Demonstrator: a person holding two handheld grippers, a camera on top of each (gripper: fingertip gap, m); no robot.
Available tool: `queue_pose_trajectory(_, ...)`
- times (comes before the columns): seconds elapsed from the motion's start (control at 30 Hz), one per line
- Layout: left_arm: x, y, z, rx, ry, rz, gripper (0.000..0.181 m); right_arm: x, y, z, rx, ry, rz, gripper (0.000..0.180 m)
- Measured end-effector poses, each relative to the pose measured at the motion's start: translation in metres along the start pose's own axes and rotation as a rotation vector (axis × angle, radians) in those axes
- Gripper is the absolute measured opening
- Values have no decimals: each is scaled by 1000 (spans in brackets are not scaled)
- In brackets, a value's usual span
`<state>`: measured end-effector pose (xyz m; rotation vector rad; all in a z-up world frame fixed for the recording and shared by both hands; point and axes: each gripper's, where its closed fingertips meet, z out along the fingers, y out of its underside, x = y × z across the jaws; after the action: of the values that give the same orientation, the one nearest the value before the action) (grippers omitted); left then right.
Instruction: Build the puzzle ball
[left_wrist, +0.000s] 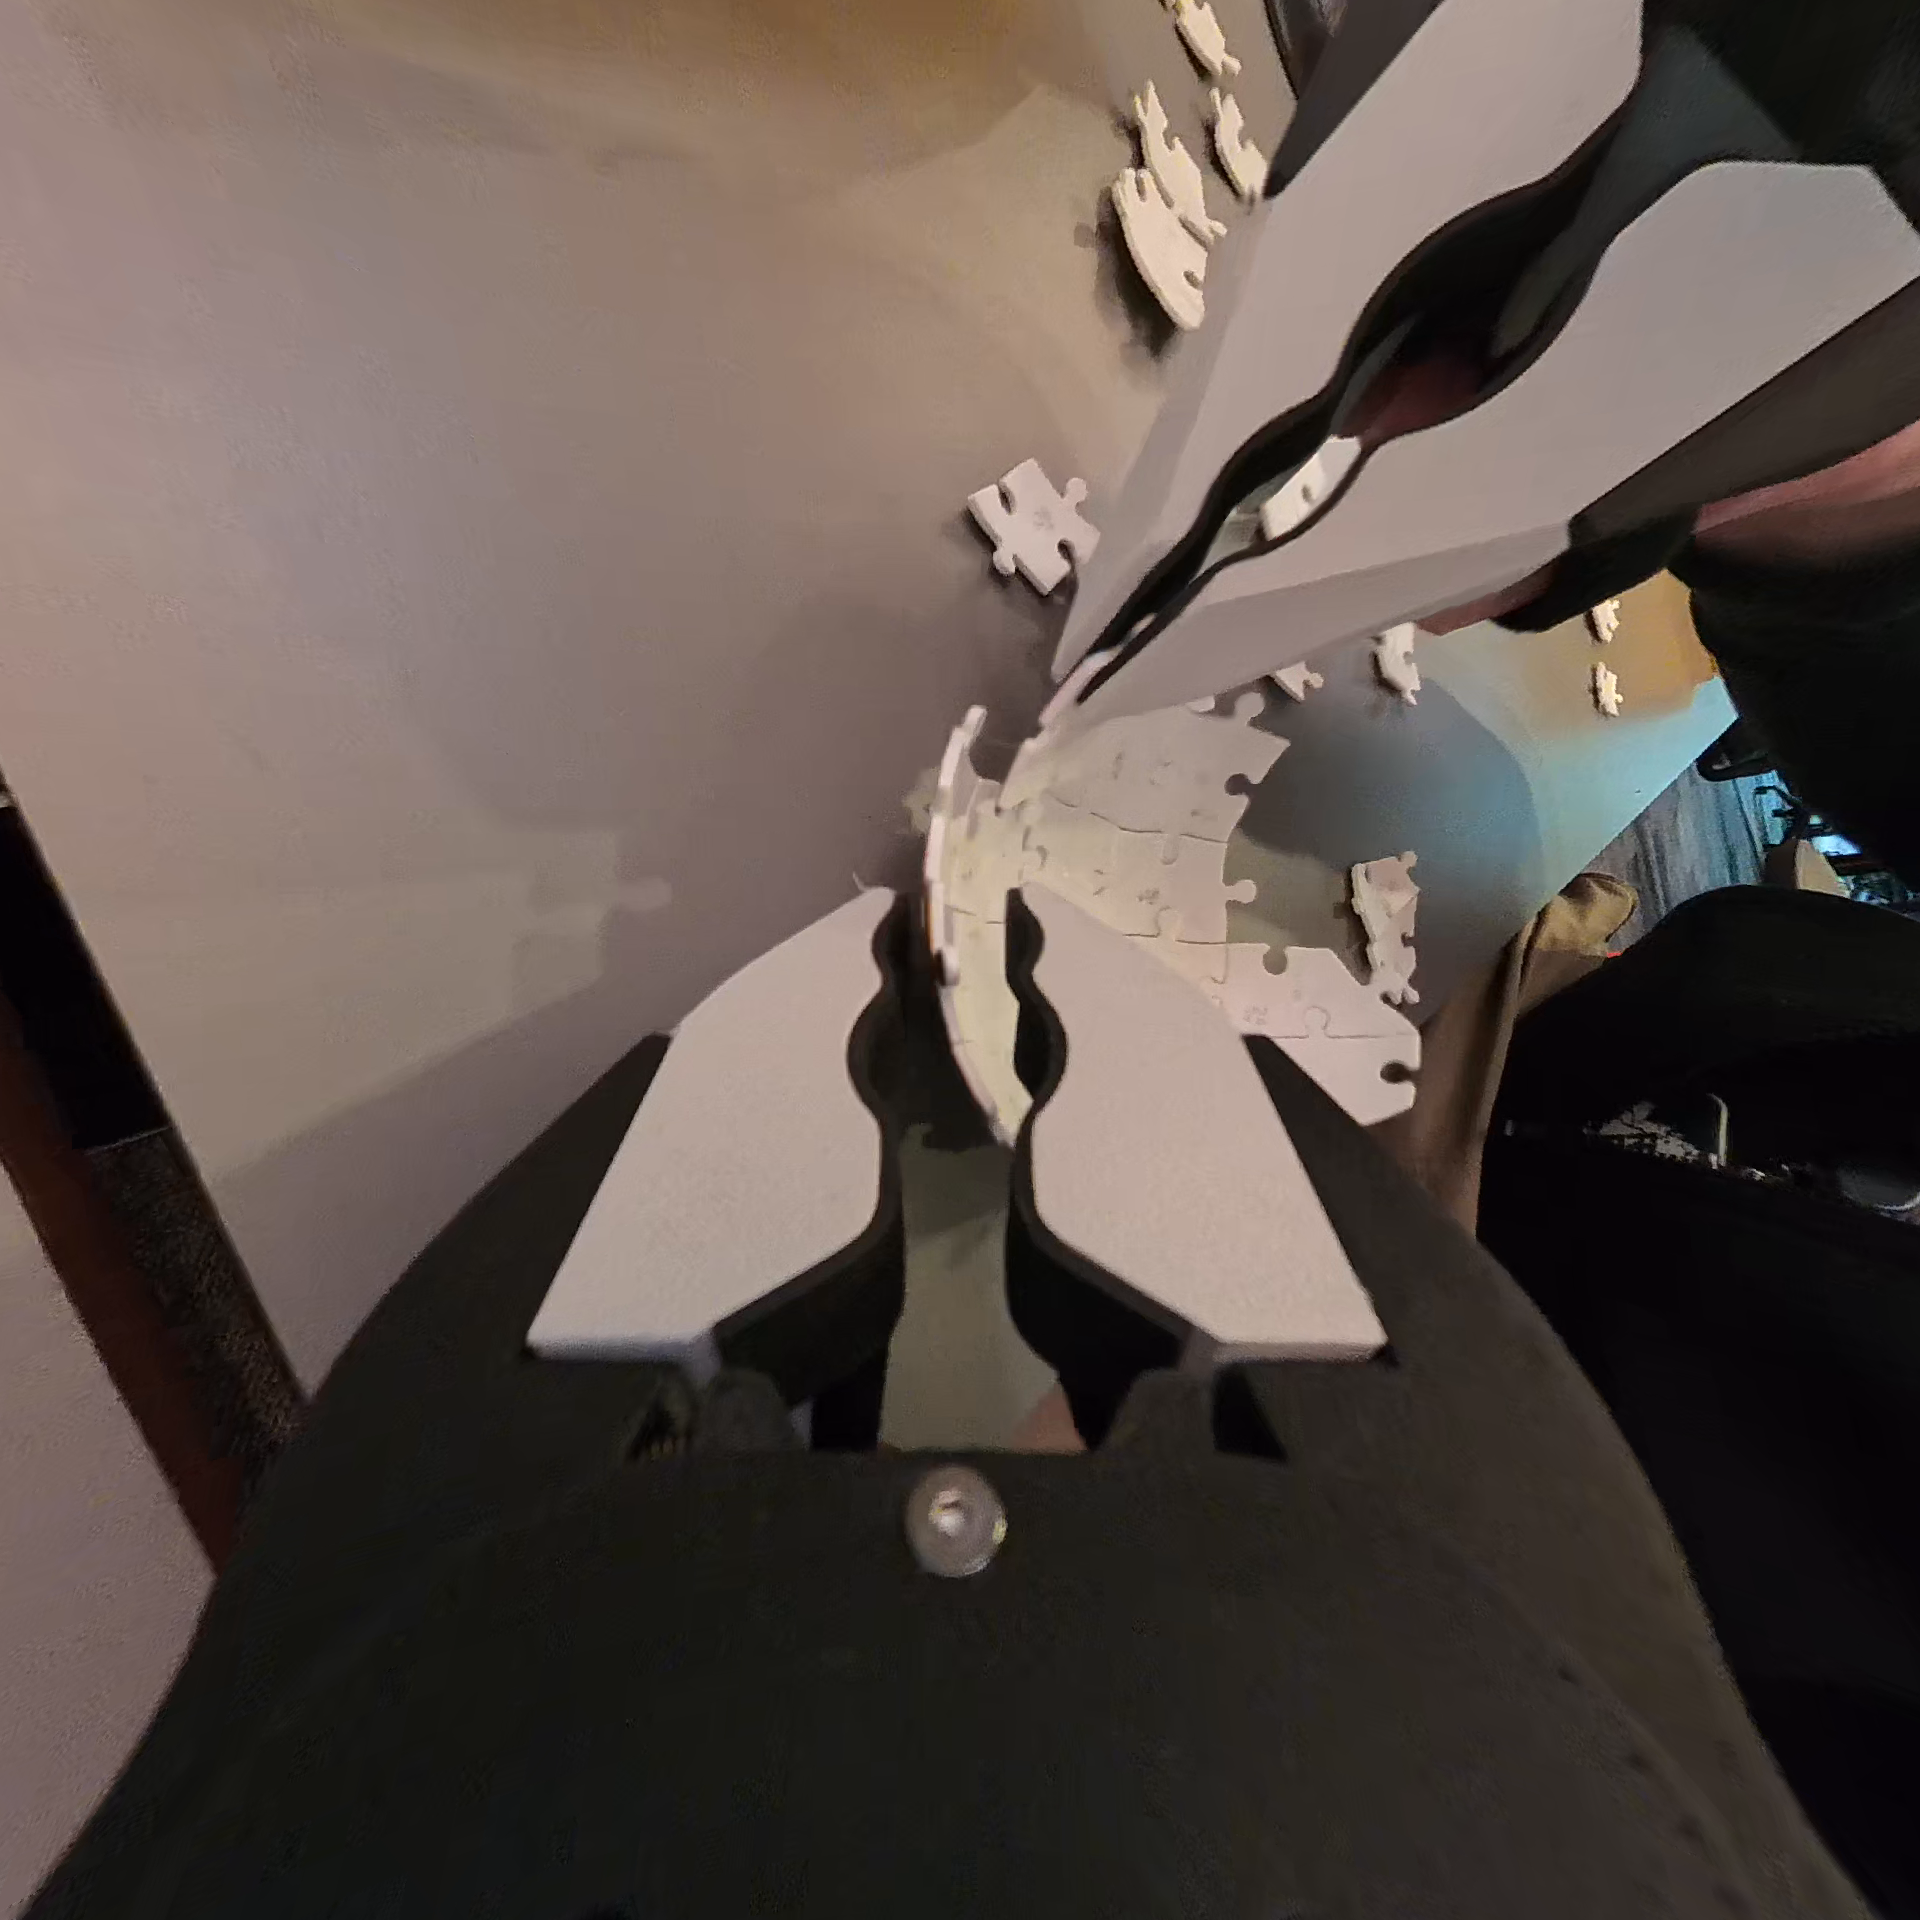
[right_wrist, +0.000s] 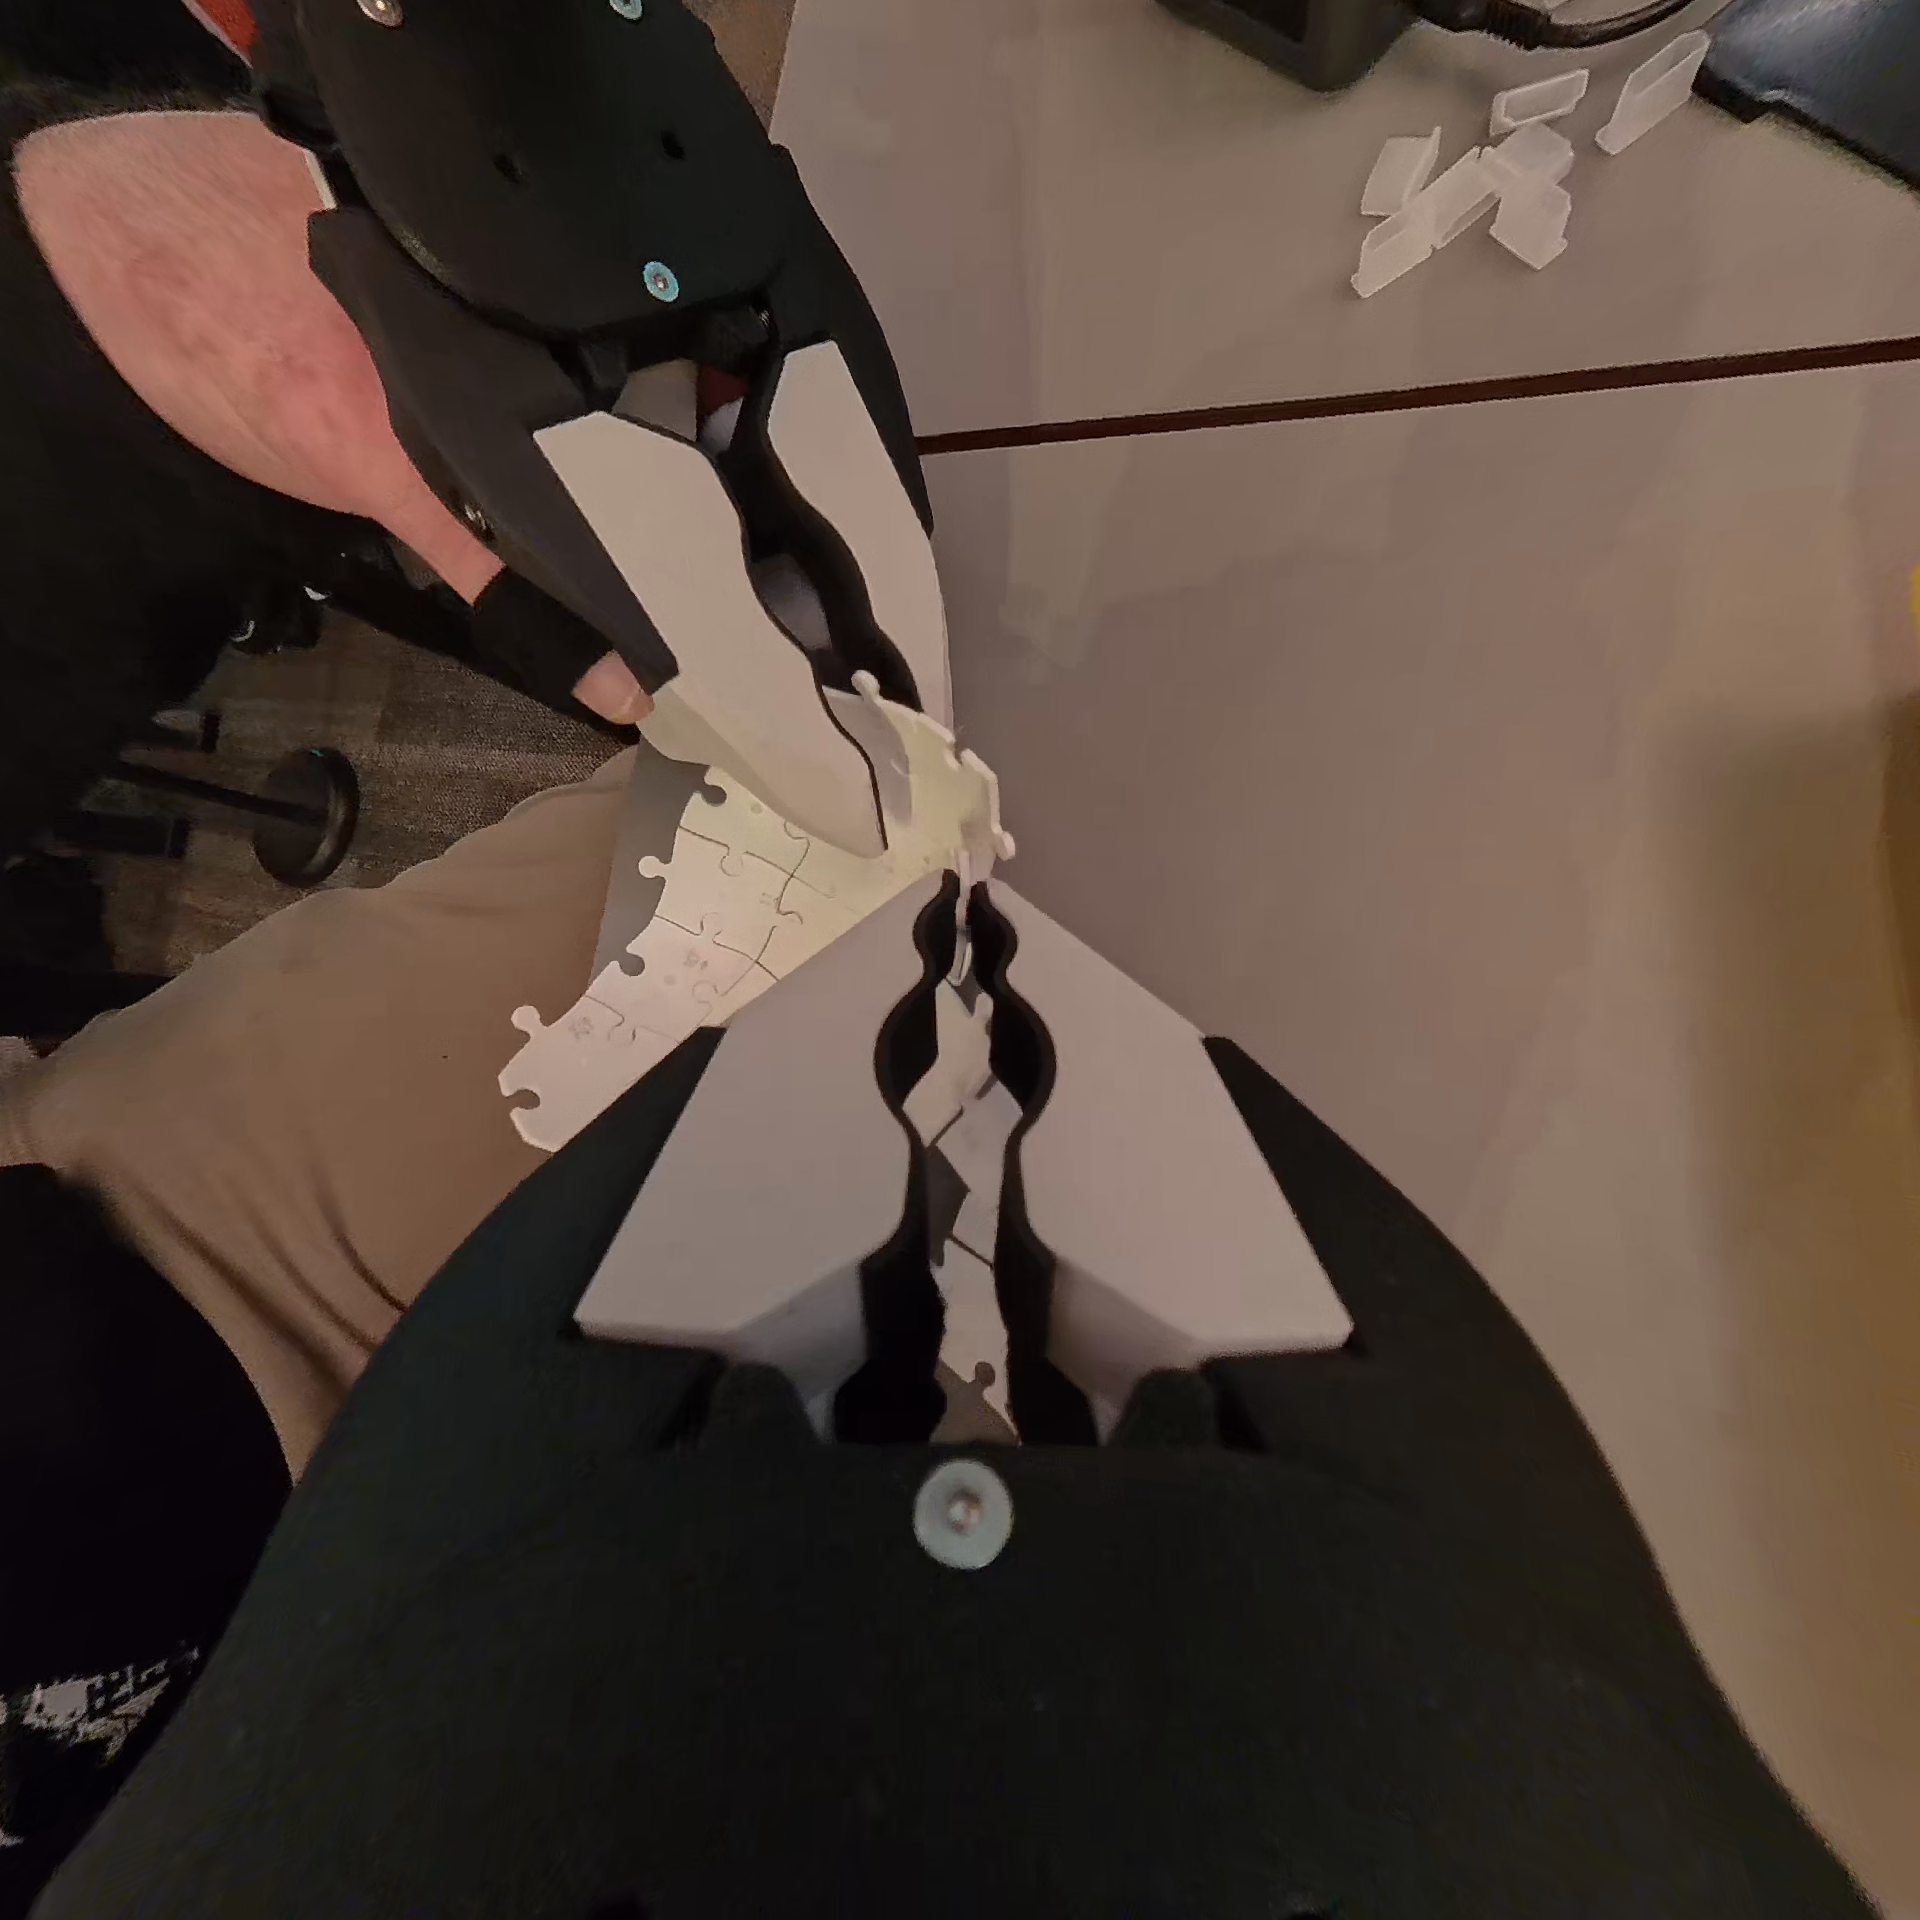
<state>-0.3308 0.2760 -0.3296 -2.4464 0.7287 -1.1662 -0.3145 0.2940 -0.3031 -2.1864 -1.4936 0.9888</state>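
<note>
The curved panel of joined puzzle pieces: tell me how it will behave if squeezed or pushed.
The curved panel is thin and only interlocked at seams, so it probably flexes or pops apart. It looks light. Held only at its edge by the left gripper, it may pivot.

A curved puzzle section (left_wrist: 1143, 883) sits above the table (left_wrist: 416, 520) edge, between the left hand-held gripper (left_wrist: 951, 935) and the right hand-held gripper (left_wrist: 1081, 675); loose puzzle pieces (left_wrist: 1034, 530) lie scattered on the table behind.

Left gripper (left_wrist: 951, 914) and right gripper (right_wrist: 966, 894) meet tip to tip, both clamped, right entering from two o'clock.
</note>
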Motion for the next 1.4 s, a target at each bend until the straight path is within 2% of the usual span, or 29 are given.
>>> queue_pose_trajectory(0.2,6,-15,-16,11,-18,82,32,-2,-6,-17,53,-3,3,0)
queue_pose_trajectory(0.37,7,-26,-20,-147,-56,203,41,-2,-1,-31,77,12,40,0)
queue_pose_trajectory(0.5,3,-21,-6,-339,-21,274,42,-5,7,-27,83,24,72,0)
queue_pose_trajectory(0.6,1,-13,4,-451,26,286,39,-5,10,-22,90,43,90,0)
queue_pose_trajectory(0.73,5,-6,14,-512,82,275,24,-4,11,-19,104,57,109,0)
queue_pose_trajectory(0.9,9,-3,20,-504,103,247,9,-2,12,-14,99,79,105,0)
queue_pose_trajectory(1.4,7,2,18,-338,125,110,8,-1,13,-2,97,121,113,0)
